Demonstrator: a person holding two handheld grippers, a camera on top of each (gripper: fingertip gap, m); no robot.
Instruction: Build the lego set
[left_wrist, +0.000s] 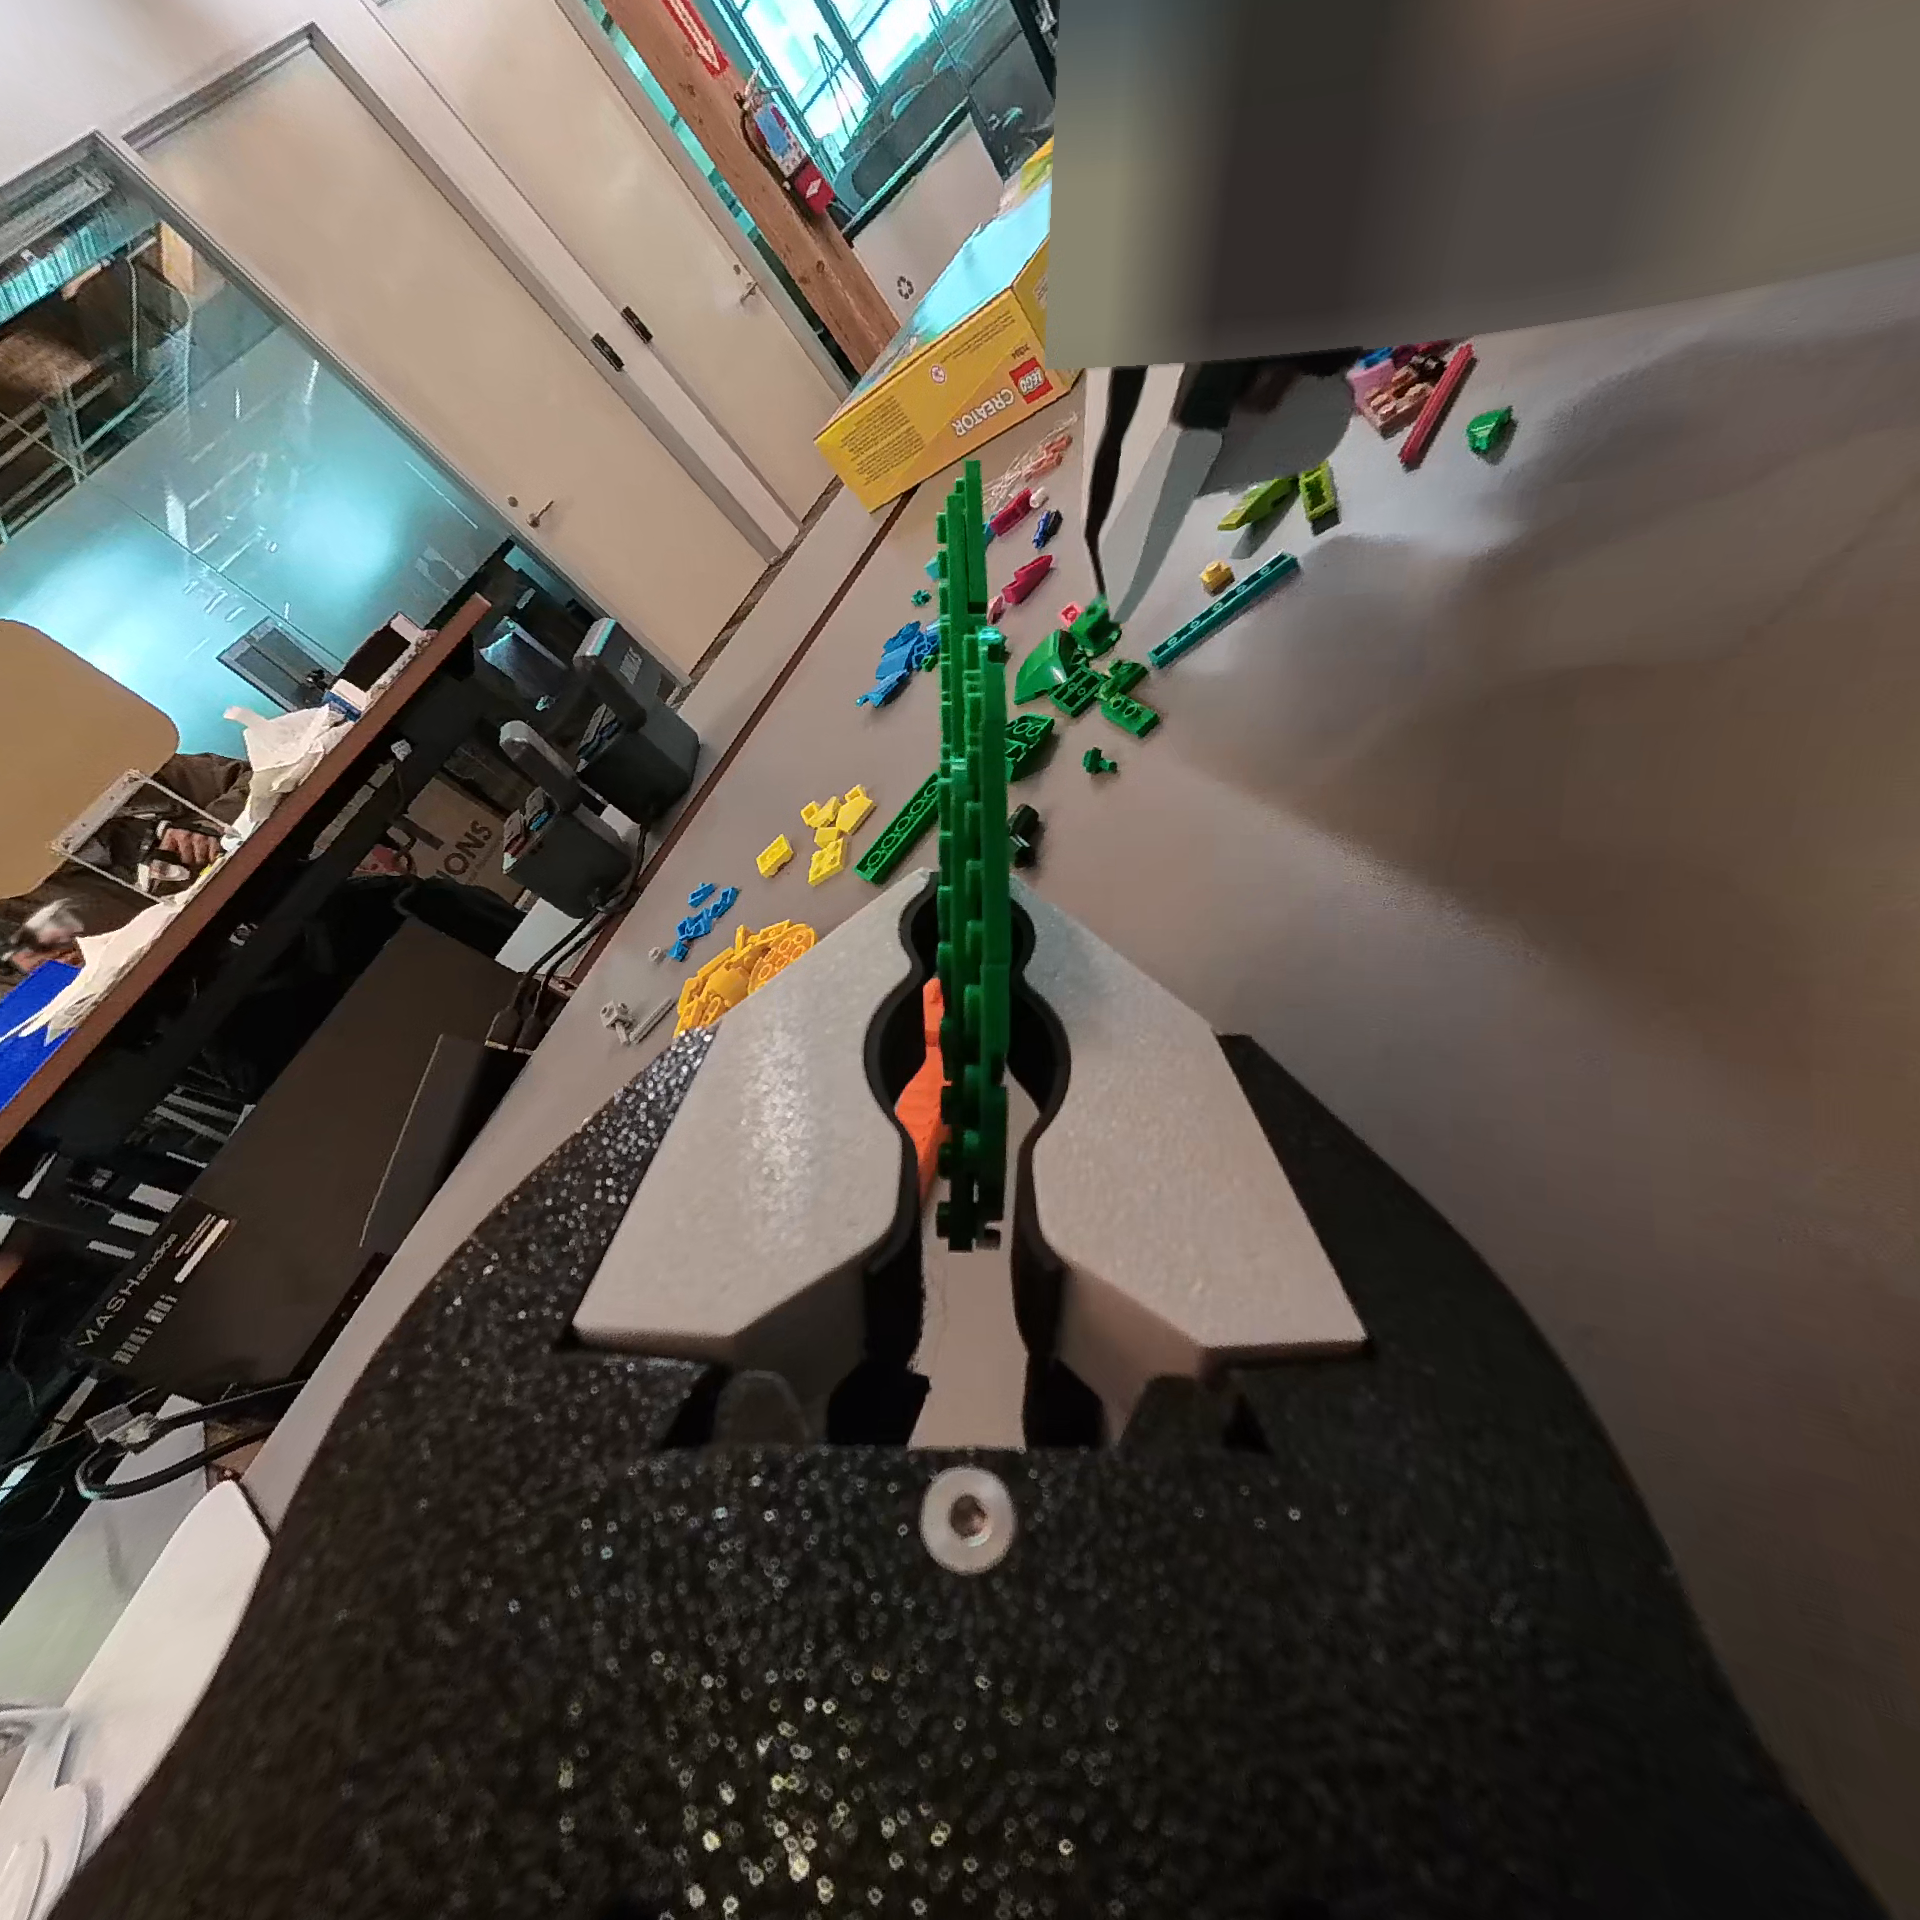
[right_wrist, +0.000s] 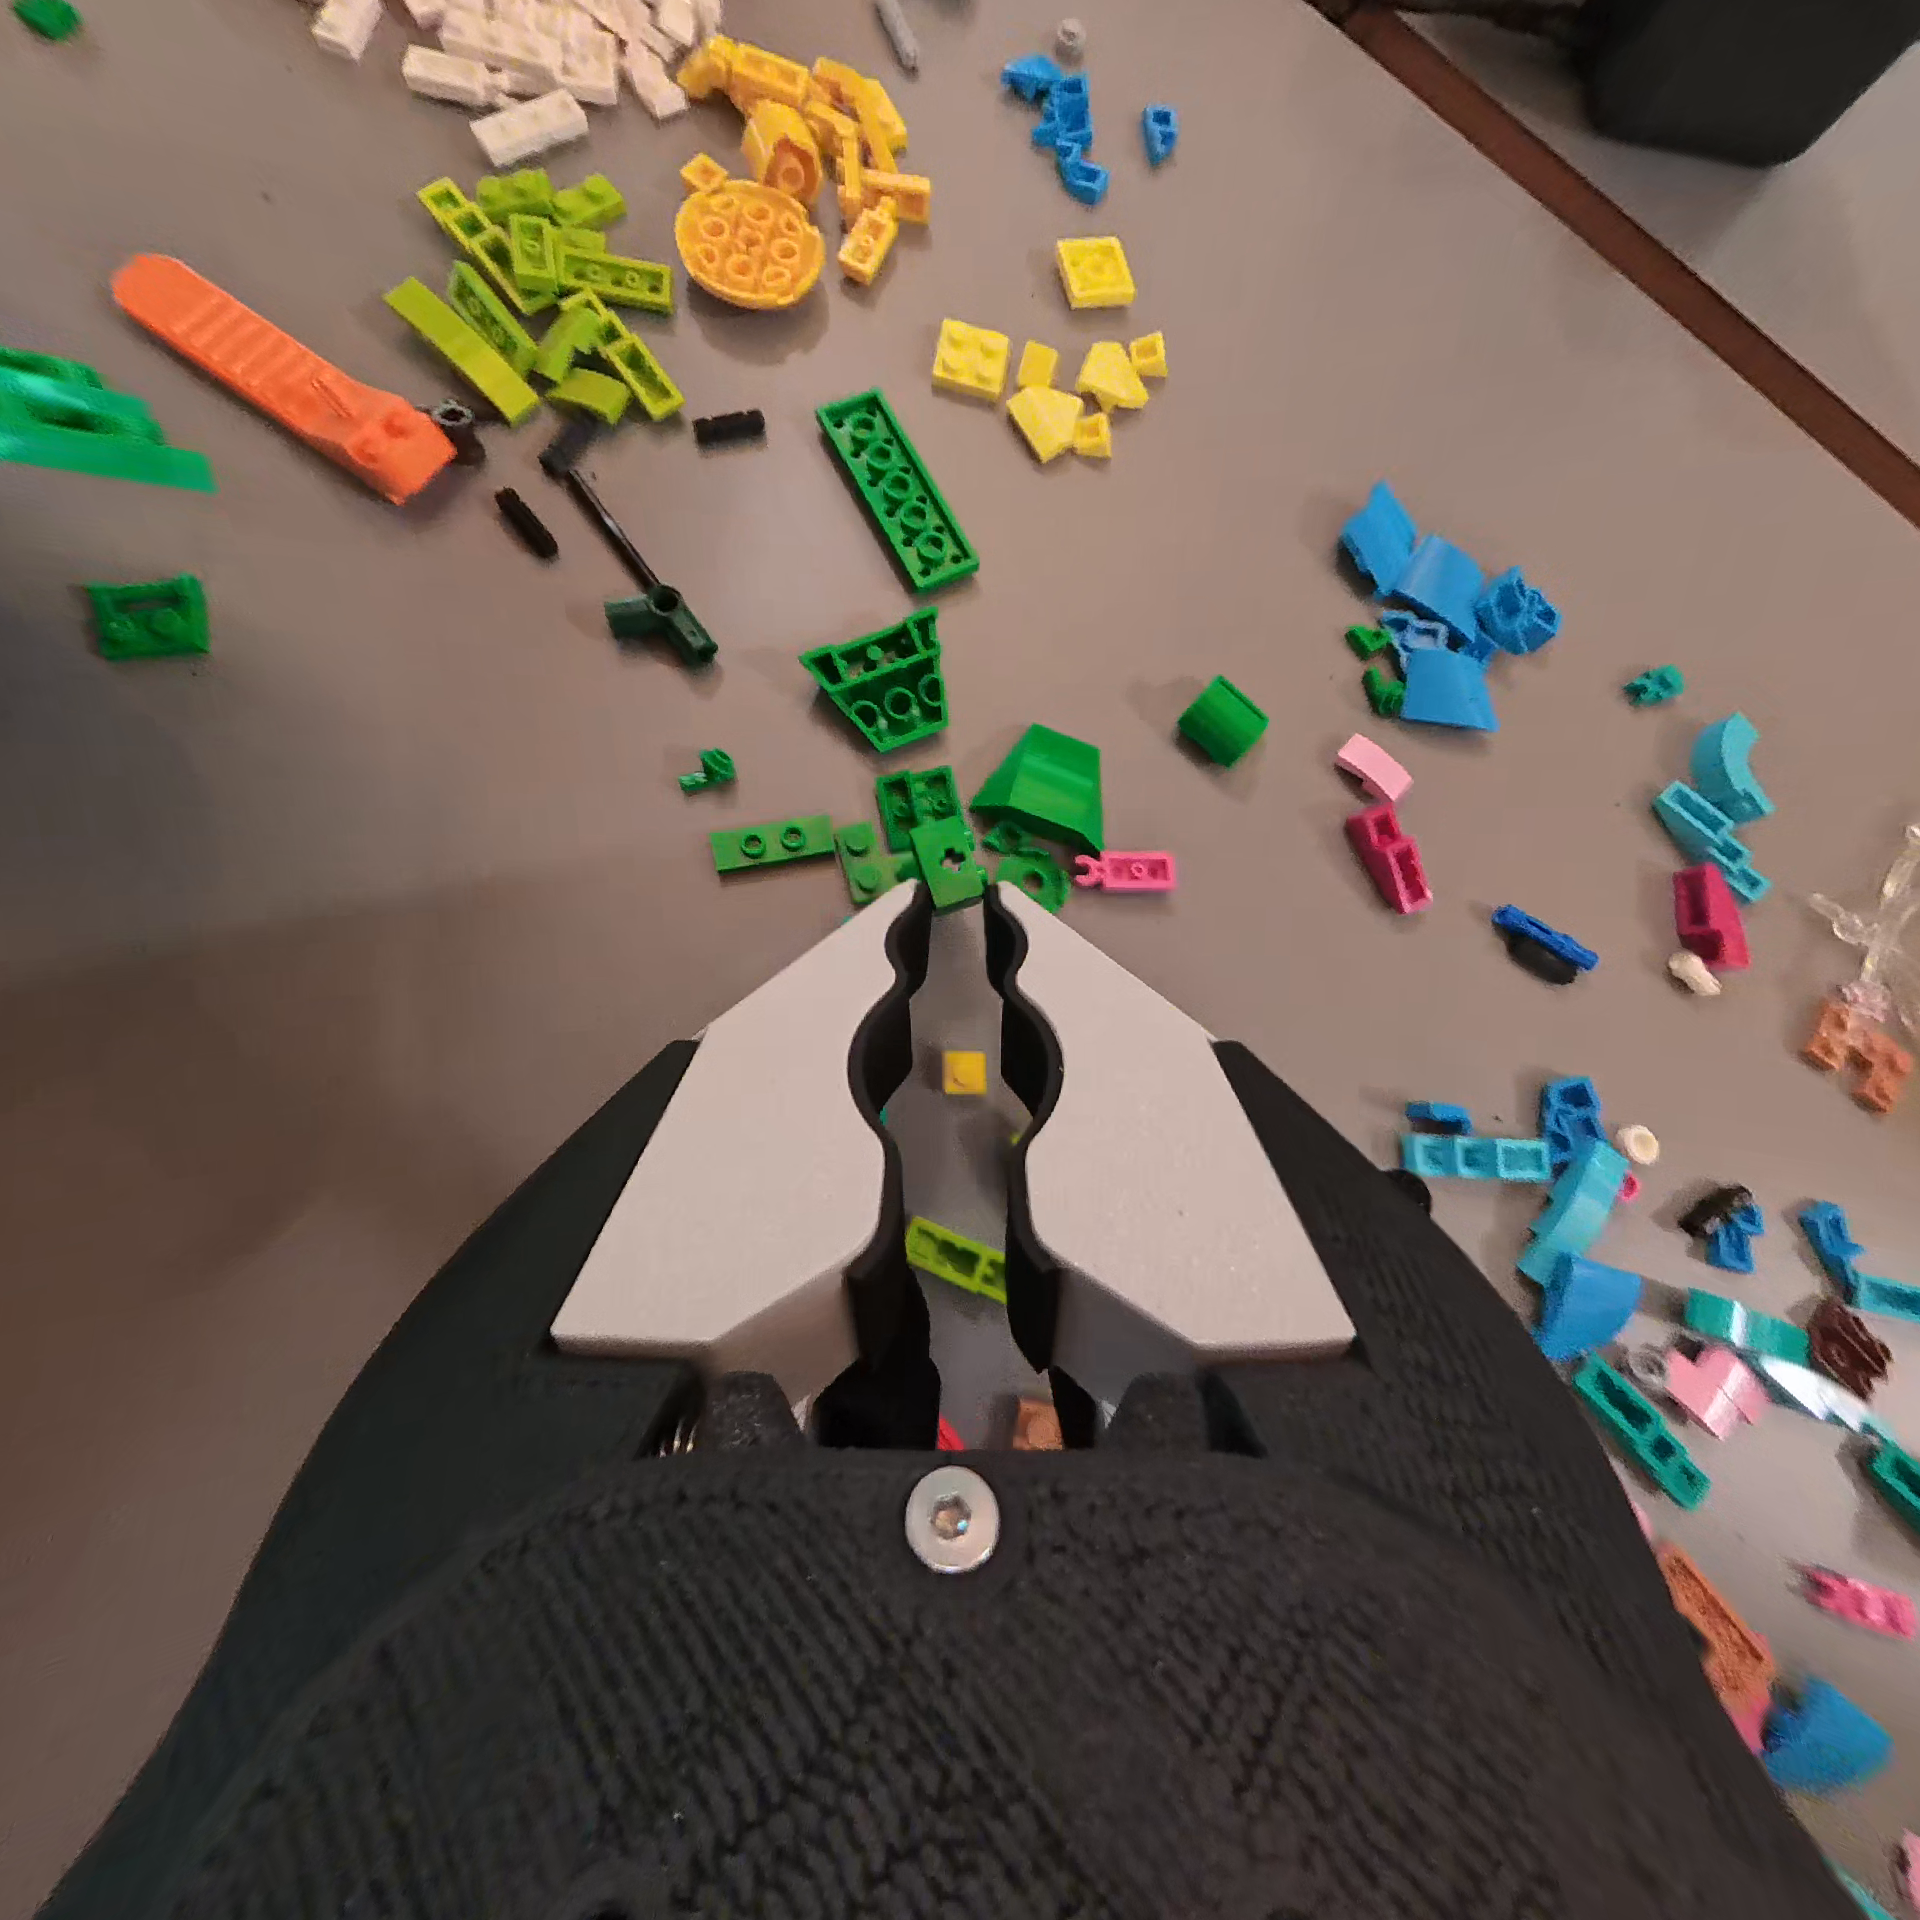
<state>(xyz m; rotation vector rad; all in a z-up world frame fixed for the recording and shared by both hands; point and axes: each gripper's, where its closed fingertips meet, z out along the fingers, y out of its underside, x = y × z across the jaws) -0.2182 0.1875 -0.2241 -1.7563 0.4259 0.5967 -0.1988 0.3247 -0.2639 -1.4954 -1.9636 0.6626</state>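
The left gripper (left_wrist: 971, 914), tilted sideways above the bench (left_wrist: 1351, 935), clamps a green plate stack (left_wrist: 971, 831) edge-on. The right gripper (right_wrist: 951, 902) points down, pinching a small green brick (right_wrist: 948, 862) at its tips. An orange piece (left_wrist: 923, 1091) behind the stack is mostly hidden.

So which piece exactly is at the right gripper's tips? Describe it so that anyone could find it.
On the grey table, find the cluster of dark green pieces straight ahead of the right gripper. The piece is the small green brick pinched at the fingertips, nearest the camera in that cluster. Unlike the studded plates around it, its upturned face has a cross-shaped hole.
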